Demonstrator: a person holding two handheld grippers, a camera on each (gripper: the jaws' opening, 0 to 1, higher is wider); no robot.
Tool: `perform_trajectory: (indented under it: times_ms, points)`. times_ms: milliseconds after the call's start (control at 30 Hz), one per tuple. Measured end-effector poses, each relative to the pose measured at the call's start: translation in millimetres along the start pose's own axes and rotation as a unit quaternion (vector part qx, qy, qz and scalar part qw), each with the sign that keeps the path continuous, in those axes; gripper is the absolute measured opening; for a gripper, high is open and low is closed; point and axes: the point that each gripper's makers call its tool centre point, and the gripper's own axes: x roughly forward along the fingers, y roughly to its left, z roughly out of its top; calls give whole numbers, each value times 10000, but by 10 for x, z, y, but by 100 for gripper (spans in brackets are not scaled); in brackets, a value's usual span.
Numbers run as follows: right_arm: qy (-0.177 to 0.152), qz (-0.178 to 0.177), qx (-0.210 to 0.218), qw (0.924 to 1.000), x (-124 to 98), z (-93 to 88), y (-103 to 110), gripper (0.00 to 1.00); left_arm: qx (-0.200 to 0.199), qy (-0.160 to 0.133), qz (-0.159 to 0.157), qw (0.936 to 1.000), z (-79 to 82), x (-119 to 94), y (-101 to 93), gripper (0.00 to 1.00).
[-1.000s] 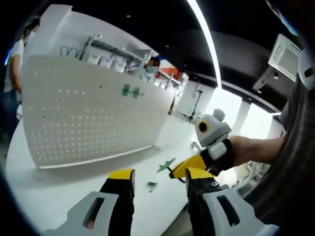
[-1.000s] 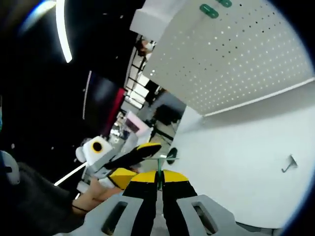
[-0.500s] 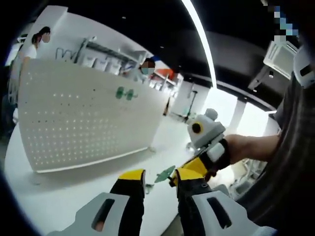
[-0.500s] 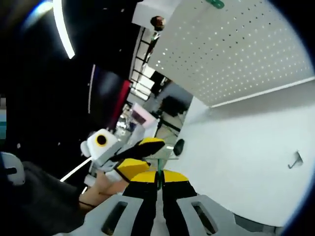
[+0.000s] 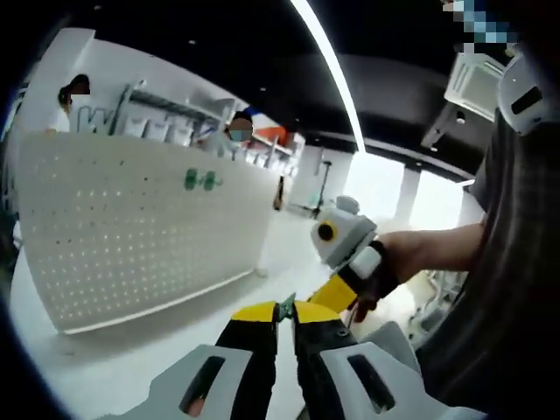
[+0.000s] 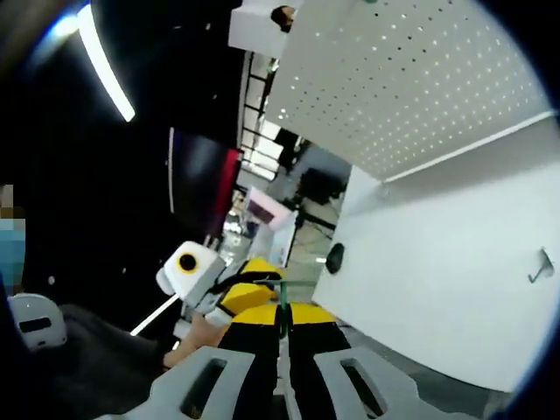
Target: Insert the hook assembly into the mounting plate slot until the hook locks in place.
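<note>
Risk of dropped or twisted green hook [image 5: 286, 305] mid-handover, pinched at once between closed left gripper [image 5: 286, 317] and closed right gripper [image 6: 282, 317], well short of far white pegboard [image 5: 122, 227] on table [image 6: 455, 262].

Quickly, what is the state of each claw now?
Left claw: closed on the green hook.
Right claw: closed on the same hook.
</note>
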Motion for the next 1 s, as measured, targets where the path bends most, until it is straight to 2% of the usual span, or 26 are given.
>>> perform_trajectory:
  times_ms: [233,633,767,867,933,967,1000]
  points:
    - [-26,71,125,9999,-8,2,-4,1,12,79,24,10000,-13,2,8,4]
    - [-127,-52,-114,9998,-21,11,1,1,224,441,159,9986,-51,27,34,3]
    - [-113,-107,-199,9997,-12,10,-23,2,178,463,169,9986,-65,14,36,3]
    - [-173,-109,-112,9997,-13,13,-37,4,179,446,211,9986,-61,-6,52,2]
    - [-215,-35,-94,9997,-25,17,-30,5,216,418,230,9986,-43,-15,51,2]
    - [-323,216,-155,9991,-21,47,40,6,232,383,224,9987,-25,-21,44,2]
    - [-465,505,67,9976,-32,77,114,8,237,358,213,9988,-12,-24,37,2]
